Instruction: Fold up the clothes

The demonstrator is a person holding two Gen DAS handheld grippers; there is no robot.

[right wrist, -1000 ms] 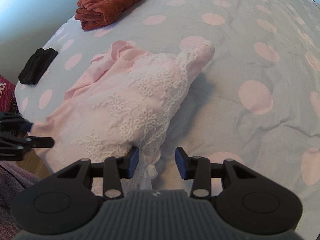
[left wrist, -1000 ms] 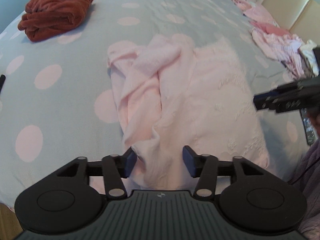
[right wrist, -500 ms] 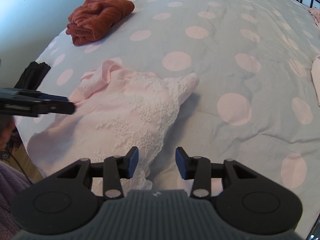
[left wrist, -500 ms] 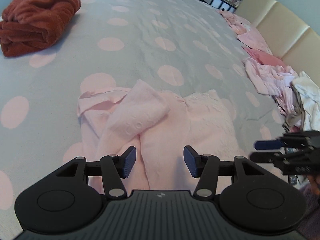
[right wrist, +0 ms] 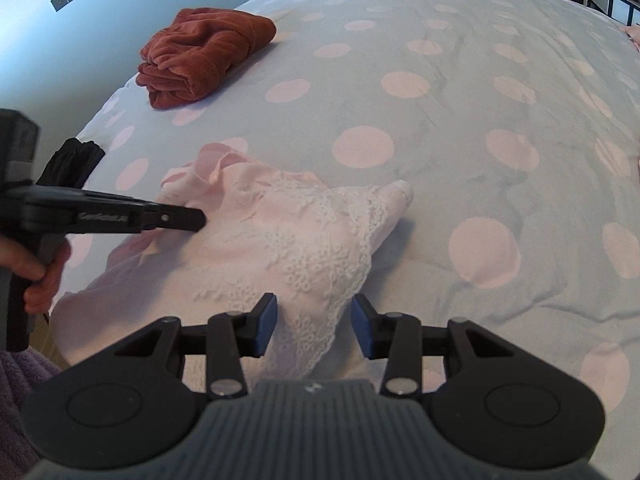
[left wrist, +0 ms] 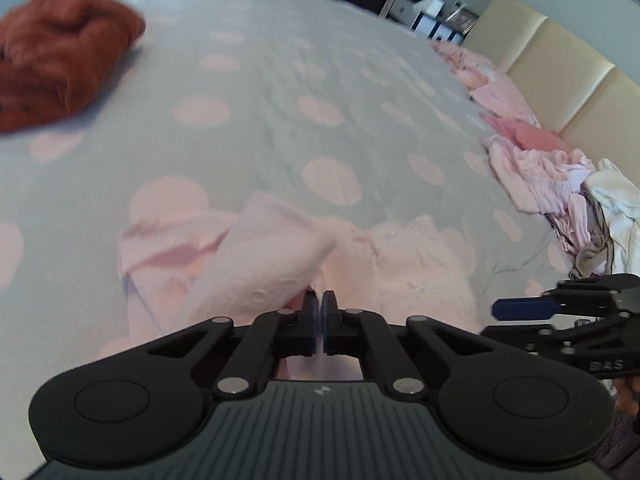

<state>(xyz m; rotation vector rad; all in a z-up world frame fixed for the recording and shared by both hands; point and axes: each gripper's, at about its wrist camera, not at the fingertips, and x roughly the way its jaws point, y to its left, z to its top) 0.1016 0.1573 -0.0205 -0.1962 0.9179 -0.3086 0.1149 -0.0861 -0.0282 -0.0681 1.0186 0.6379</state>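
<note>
A pale pink garment (left wrist: 260,264) with a lace-trimmed half (right wrist: 320,248) lies crumpled on the grey bedspread with pink dots (left wrist: 280,100), near its front edge. My left gripper (left wrist: 319,312) is closing, its jaws together on a fold at the garment's middle; in the right wrist view the left gripper (right wrist: 196,220) comes in from the left with its tip on the cloth. My right gripper (right wrist: 314,324) hovers open over the lace hem, pads clear of the fabric. In the left wrist view the right gripper (left wrist: 516,314) is at the right, beside the garment.
A folded rust-red garment (right wrist: 200,64) lies at the bed's far left corner. A black item (right wrist: 72,164) sits at the left edge. A pile of pink and white clothes (left wrist: 540,184) lines the right side below a beige headboard (left wrist: 560,80). A hand (right wrist: 40,276) grips the left handle.
The left gripper moved forward over the garment and its jaws went from open to shut at the middle fold. The right gripper rose slightly and stayed open.
</note>
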